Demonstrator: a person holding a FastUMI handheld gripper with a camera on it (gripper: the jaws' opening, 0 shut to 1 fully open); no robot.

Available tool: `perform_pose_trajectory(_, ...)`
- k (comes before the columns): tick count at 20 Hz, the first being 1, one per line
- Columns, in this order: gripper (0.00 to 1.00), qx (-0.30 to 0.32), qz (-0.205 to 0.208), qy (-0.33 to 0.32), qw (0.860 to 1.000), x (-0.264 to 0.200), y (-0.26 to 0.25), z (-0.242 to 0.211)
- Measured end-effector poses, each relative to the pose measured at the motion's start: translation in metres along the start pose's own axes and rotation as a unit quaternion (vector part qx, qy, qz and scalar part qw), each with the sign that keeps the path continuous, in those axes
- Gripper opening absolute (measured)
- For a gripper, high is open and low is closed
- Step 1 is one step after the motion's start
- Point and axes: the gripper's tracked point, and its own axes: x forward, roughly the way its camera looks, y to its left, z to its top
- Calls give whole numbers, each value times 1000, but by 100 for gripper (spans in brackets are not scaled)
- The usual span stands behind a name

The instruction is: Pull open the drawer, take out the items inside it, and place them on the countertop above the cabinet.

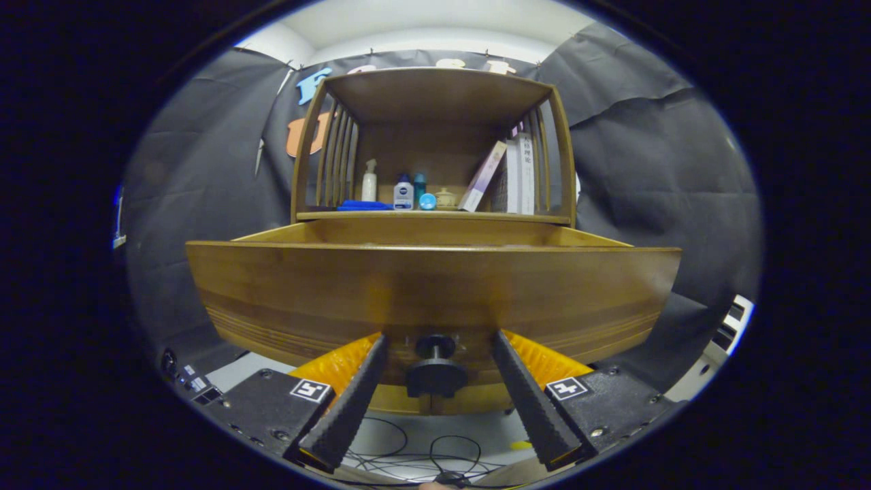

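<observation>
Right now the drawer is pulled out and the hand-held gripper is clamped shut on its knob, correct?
Not quite. The drawer is pulled out, but the hand-held gripper is open: the gripper view shows its fingers either side of the knob, with gaps, not pressing on it.

The worktop (435, 216) of the wooden cabinet is being occupied by a blue cloth (364, 205) at left, bottles (403, 192) in the middle and leaning books (514, 173) at right.

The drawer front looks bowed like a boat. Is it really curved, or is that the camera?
Gripper view: the fisheye lens bends the drawer front and the cabinet's posts; they are probably straight. Focus is sharp from the knob, between the open gripper jaws, to the bottles on the shelf. Light is soft, no glare.
</observation>
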Motion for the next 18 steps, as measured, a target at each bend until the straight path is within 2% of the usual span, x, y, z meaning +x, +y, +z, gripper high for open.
perform_pose_trajectory(5,99,2,15,-2,1000,12,-2,4)
perform_pose_trajectory(18,99,1,18,-1,1000,40,-2,17)
